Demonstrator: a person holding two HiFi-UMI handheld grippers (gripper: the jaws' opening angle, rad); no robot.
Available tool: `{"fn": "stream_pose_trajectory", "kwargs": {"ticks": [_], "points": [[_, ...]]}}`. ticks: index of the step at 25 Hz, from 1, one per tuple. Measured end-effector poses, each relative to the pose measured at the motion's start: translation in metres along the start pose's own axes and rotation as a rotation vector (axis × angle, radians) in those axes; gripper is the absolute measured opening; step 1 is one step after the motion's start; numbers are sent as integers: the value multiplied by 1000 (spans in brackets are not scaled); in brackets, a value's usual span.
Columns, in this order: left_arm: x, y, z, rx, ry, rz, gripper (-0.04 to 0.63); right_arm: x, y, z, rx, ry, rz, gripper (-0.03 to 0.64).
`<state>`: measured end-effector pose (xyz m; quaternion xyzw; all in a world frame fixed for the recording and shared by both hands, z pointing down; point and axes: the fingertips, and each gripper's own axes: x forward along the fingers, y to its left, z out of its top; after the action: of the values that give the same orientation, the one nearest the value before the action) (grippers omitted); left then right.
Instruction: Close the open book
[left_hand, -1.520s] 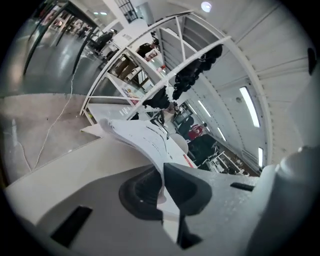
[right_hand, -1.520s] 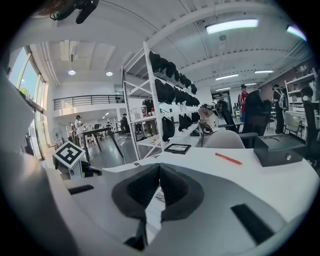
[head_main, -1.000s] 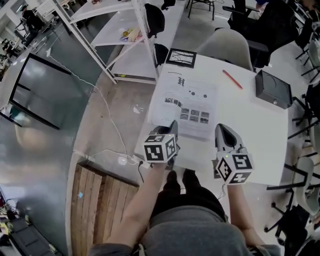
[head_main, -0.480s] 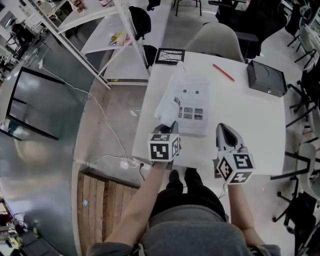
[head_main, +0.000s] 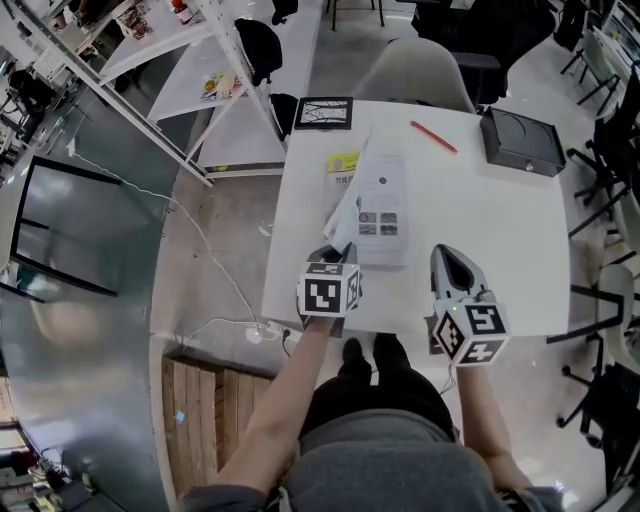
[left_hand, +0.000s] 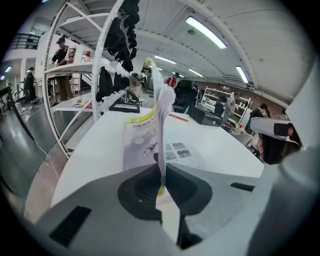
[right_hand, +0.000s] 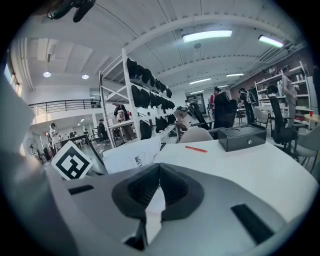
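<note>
The book (head_main: 381, 212) lies on the white table (head_main: 500, 260), its printed right-hand page facing up. Its left-hand leaf (head_main: 345, 205) stands up on edge over the spine, and a yellow cover strip (head_main: 343, 162) shows beneath it. My left gripper (head_main: 335, 252) is shut on that leaf's near corner. In the left gripper view the leaf (left_hand: 161, 115) rises straight up out of the closed gripper (left_hand: 161, 172). My right gripper (head_main: 447, 256) hovers at the book's near right, shut and holding nothing. In the right gripper view its tips (right_hand: 159, 167) meet, and the raised leaf (right_hand: 132, 156) shows at the left.
A red pen (head_main: 433, 137) and a black box (head_main: 520, 141) lie at the table's far right. A black-framed picture (head_main: 323, 113) sits on the far left corner. A grey chair (head_main: 415, 75) stands behind the table. White shelving (head_main: 215, 90) stands to the left.
The book lay open and flat a second ago. My left gripper has since lifted the left leaf and swung it rightward until it stands upright. The right gripper barely moved.
</note>
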<state>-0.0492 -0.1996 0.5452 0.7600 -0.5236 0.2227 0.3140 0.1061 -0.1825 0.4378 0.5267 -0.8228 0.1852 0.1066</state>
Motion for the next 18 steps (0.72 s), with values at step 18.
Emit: {"fn": "stream_pose_trajectory", "kwargs": {"ticks": [18], "points": [[18,-14,-13,52,80,-62,110,-11,-10,-4,17,-3,-41,3]]}}
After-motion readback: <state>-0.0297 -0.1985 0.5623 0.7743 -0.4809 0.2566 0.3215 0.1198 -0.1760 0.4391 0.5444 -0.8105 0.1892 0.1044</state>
